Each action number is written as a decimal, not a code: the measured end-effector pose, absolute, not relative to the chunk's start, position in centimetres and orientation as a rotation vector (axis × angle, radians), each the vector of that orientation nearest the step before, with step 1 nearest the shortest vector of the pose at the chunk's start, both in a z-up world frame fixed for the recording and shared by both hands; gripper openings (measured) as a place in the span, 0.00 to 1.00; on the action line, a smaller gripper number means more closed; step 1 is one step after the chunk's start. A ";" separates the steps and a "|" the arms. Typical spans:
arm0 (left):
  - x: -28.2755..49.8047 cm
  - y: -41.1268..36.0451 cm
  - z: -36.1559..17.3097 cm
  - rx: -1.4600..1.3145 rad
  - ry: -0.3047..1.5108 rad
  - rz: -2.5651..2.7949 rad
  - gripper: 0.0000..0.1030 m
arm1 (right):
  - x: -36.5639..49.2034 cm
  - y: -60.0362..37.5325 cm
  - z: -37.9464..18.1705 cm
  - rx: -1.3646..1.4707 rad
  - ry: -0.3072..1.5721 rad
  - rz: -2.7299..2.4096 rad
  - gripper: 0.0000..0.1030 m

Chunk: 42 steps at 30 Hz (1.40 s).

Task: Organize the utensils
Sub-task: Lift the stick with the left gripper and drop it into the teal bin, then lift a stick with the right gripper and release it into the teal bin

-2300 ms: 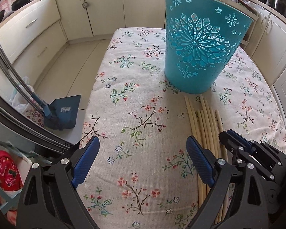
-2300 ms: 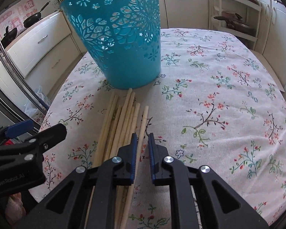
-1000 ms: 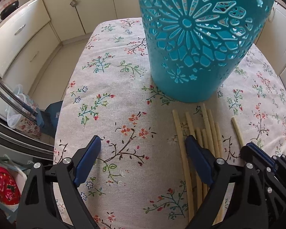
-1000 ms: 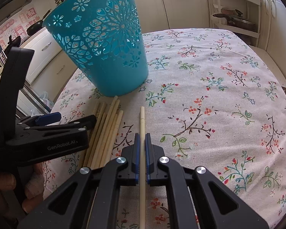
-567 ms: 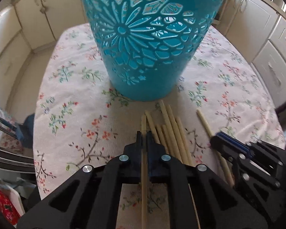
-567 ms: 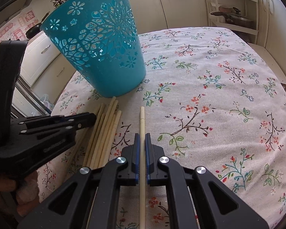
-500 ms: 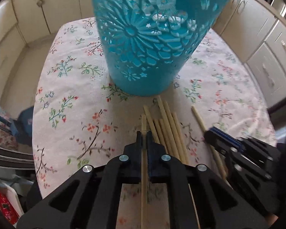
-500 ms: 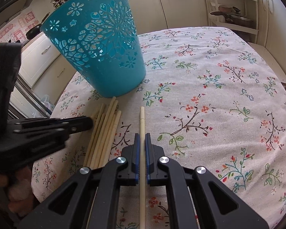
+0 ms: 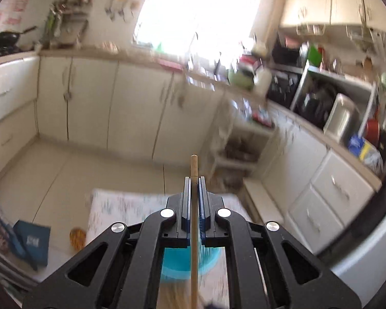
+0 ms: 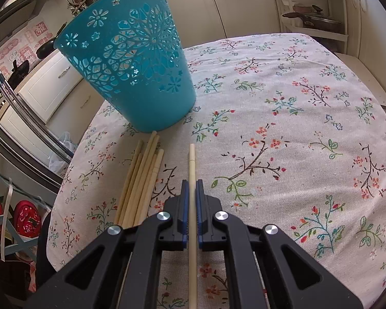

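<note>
Ahead of right gripper (image 10: 192, 182): turquoise basket (image 10: 131, 59) stands upright on the tablecloth (image 10: 283, 134), blocking the left-forward path.
Left of its held chopstick (image 10: 192, 170): loose chopstick bundle (image 10: 141, 177) lies flat, tips just short of the basket base.
Right and far side: bare tablecloth, open passage.
Ahead of left gripper (image 9: 194, 182): open air toward the cabinets (image 9: 115, 108).

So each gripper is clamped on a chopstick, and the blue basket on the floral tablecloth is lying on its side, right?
Not quite: the blue basket stands upright on the floral tablecloth, as the right wrist view shows. The left gripper and right gripper are each clamped on a chopstick.
</note>
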<state>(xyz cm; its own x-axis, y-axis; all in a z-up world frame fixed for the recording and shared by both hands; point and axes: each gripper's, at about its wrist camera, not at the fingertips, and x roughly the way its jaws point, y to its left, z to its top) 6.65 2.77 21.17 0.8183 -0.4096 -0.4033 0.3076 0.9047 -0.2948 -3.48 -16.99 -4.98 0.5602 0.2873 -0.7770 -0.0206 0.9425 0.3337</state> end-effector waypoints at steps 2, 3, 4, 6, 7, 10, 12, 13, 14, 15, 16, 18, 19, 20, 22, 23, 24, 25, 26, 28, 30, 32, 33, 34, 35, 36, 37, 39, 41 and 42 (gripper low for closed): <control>7.8 2.4 21.4 -0.225 0.388 -0.327 0.05 | -3.6 -17.1 -5.0 0.304 0.958 0.187 0.06; 8.8 2.1 21.0 -0.227 0.355 -0.293 0.05 | -3.7 -17.2 -5.1 0.302 0.956 0.188 0.06; 9.7 1.7 20.4 -0.229 0.339 -0.280 0.05 | -3.8 -17.2 -5.1 0.303 0.954 0.189 0.06; 11.1 1.4 19.1 -0.244 0.329 -0.236 0.05 | -3.8 -17.2 -5.1 0.301 0.951 0.191 0.06; 11.5 1.1 18.1 -0.245 0.333 -0.219 0.05 | -3.8 -17.1 -5.1 0.299 0.949 0.192 0.06; 12.5 0.5 15.9 -0.252 0.358 -0.186 0.05 | -3.8 -17.1 -5.1 0.295 0.947 0.192 0.06; 12.6 0.1 14.6 -0.244 0.369 -0.174 0.05 | -3.8 -17.1 -5.1 0.294 0.946 0.193 0.06; 12.6 0.2 14.3 -0.237 0.374 -0.170 0.05 | -3.8 -17.1 -5.1 0.294 0.946 0.194 0.06; 12.5 0.0 13.8 -0.224 0.384 -0.165 0.05 | -3.8 -17.1 -5.0 0.294 0.946 0.195 0.06; 12.3 0.1 13.5 -0.214 0.392 -0.162 0.05 | -3.8 -17.1 -5.1 0.293 0.946 0.195 0.06; 12.0 0.1 13.1 -0.200 0.403 -0.161 0.05 | -3.8 -17.1 -5.0 0.292 0.946 0.194 0.06; 12.0 0.0 12.5 -0.178 0.432 -0.165 0.06 | -3.8 -17.0 -5.0 0.288 0.948 0.194 0.06; 11.9 -0.1 12.1 -0.160 0.456 -0.170 0.09 | -3.7 -17.0 -5.0 0.284 0.950 0.194 0.06; 11.7 0.1 11.9 -0.150 0.471 -0.171 0.11 | -3.7 -16.9 -5.0 0.278 0.952 0.195 0.06; 11.0 0.5 11.5 -0.135 0.500 -0.155 0.41 | -3.7 -16.8 -4.9 0.269 0.955 0.195 0.06; 10.4 0.9 11.4 -0.129 0.506 -0.140 0.49 | -3.8 -16.8 -4.9 0.264 0.957 0.195 0.06; 9.8 1.1 11.4 -0.124 0.502 -0.127 0.59 | -3.8 -16.7 -4.8 0.255 0.959 0.193 0.06; 8.8 1.6 11.4 -0.116 0.494 -0.105 0.63 | -3.9 -16.6 -4.8 0.251 0.959 0.193 0.08; 8.1 2.0 11.4 -0.110 0.491 -0.099 0.64 | -3.9 -16.6 -4.8 0.248 0.958 0.195 0.10; 6.3 3.2 11.4 -0.101 0.490 -0.078 0.72 | -4.0 -16.4 -4.7 0.236 0.956 0.198 0.14; 4.8 4.1 11.1 -0.094 0.489 -0.053 0.77 | -3.9 -15.8 -4.6 0.194 0.949 0.188 0.15; 3.2 5.2 10.6 -0.082 0.507 -0.025 0.79 | -4.0 -15.0 -4.6 0.137 0.941 0.166 0.14; 2.4 5.8 10.1 -0.080 0.527 -0.007 0.79 | -4.0 -14.8 -4.6 0.110 0.938 0.156 0.11; 2.0 6.1 9.7 -0.079 0.543 0.005 0.80 | -4.1 -14.5 -4.6 0.077 0.935 0.143 0.07; 1.6 6.5 9.2 -0.076 0.566 0.015 0.80 | -4.1 -14.1 -4.5 0.043 0.931 0.133 0.06; 1.0 6.8 8.6 -0.070 0.595 0.024 0.80 | -4.2 -14.1 -4.5 0.035 0.931 0.132 0.06; 0.7 6.9 8.1 -0.067 0.610 0.029 0.80 | -4.2 -14.2 -4.4 0.037 0.937 0.133 0.06; 0.0 7.2 7.3 -0.057 0.647 0.025 0.80 | -4.4 -15.1 -4.1 0.100 0.956 0.148 0.06; -0.5 7.5 6.8 -0.040 0.666 0.020 0.80 | -4.6 -16.5 -3.4 0.200 0.955 0.183 0.06; -0.7 7.6 6.6 -0.032 0.675 0.016 0.80 | -5.0 -17.3 -2.6 0.263 0.937 0.212 0.06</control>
<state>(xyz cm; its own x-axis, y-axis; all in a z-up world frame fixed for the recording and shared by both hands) -0.72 7.60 6.58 0.7803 0.0040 -0.6254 -0.0248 0.9994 -0.0246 -4.95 -17.33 -2.61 0.5758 0.2924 -0.7636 -0.0654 0.9474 0.3134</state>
